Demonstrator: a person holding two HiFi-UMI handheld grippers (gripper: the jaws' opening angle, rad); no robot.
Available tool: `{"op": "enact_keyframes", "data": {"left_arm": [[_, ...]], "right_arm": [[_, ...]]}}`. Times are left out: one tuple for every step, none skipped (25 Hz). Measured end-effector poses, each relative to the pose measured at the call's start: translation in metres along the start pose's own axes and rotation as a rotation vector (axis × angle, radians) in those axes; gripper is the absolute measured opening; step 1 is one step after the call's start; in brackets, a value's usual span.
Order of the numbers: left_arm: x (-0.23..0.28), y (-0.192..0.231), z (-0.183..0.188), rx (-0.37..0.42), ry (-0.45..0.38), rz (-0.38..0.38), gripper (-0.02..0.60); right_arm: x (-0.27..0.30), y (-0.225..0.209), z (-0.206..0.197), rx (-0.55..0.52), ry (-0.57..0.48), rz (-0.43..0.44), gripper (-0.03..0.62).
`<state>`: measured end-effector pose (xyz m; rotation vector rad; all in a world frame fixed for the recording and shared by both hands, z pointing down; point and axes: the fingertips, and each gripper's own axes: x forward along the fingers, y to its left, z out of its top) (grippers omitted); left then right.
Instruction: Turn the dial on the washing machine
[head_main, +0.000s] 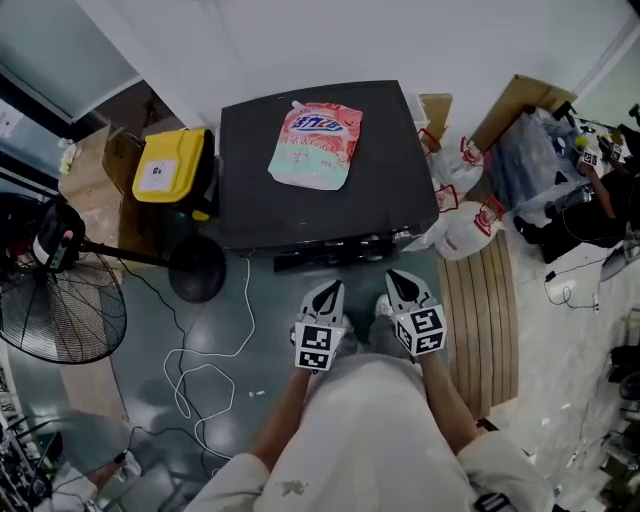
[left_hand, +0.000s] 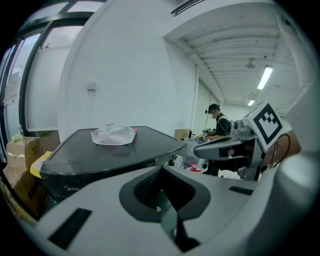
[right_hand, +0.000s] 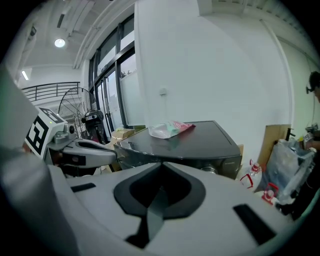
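The black washing machine (head_main: 320, 190) stands in front of me, with a pink detergent pouch (head_main: 317, 143) lying on its lid. Its silver dial (left_hand: 175, 160) sits at the right end of the front panel and also shows in the right gripper view as the dial (right_hand: 210, 168). My left gripper (head_main: 325, 293) and right gripper (head_main: 401, 284) hover side by side close to my body, short of the machine's front and touching nothing. Both point slightly downward toward the machine. The left gripper (left_hand: 161, 170) has its jaws together and empty, and so does the right gripper (right_hand: 161, 165).
A yellow box (head_main: 172, 165) sits left of the machine. A standing fan (head_main: 60, 300) with its round base (head_main: 197, 268) and a white cable (head_main: 210, 365) occupy the floor at left. White bags (head_main: 465, 205) and a slatted wooden board (head_main: 490, 310) lie at right. A person (left_hand: 216, 122) stands far off.
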<state>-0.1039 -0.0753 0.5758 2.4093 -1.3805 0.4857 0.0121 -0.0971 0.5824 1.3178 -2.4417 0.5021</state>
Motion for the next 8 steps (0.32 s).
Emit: {"op": "enact_keyframes", "data": {"left_arm": [[-0.0006,0.0004,-0.0003,-0.001,-0.001,0.0,0.012],[-0.0012,0.0007,-0.0006,-0.002,-0.002,0.001,0.012],[-0.0016,0.0013,-0.0011,-0.002,-0.002,0.001,0.012],[-0.0019,0.0021,-0.0017,-0.003,-0.003,0.0,0.013],[-0.0022,0.0029,-0.0022,-0.003,-0.003,0.0,0.012],[-0.0024,0.0038,-0.0026,-0.003,-0.004,0.0,0.012],[-0.0027,0.0045,-0.003,-0.004,-0.005,-0.001,0.012],[-0.0031,0.0052,-0.0034,-0.004,-0.005,-0.002,0.012]], "right_arm": [[-0.0004,0.0001,-0.0005,0.0,0.001,-0.002,0.008],[-0.0006,0.0004,-0.0008,0.0,0.001,-0.003,0.008],[-0.0006,0.0009,-0.0011,-0.001,0.002,-0.004,0.008],[-0.0003,0.0014,-0.0014,-0.002,0.003,-0.006,0.008],[0.0002,0.0018,-0.0017,-0.004,0.003,-0.007,0.008],[0.0008,0.0022,-0.0018,-0.005,0.003,-0.009,0.008],[0.0013,0.0027,-0.0017,-0.006,0.003,-0.01,0.008],[0.0018,0.0031,-0.0017,-0.007,0.002,-0.012,0.008]]}}
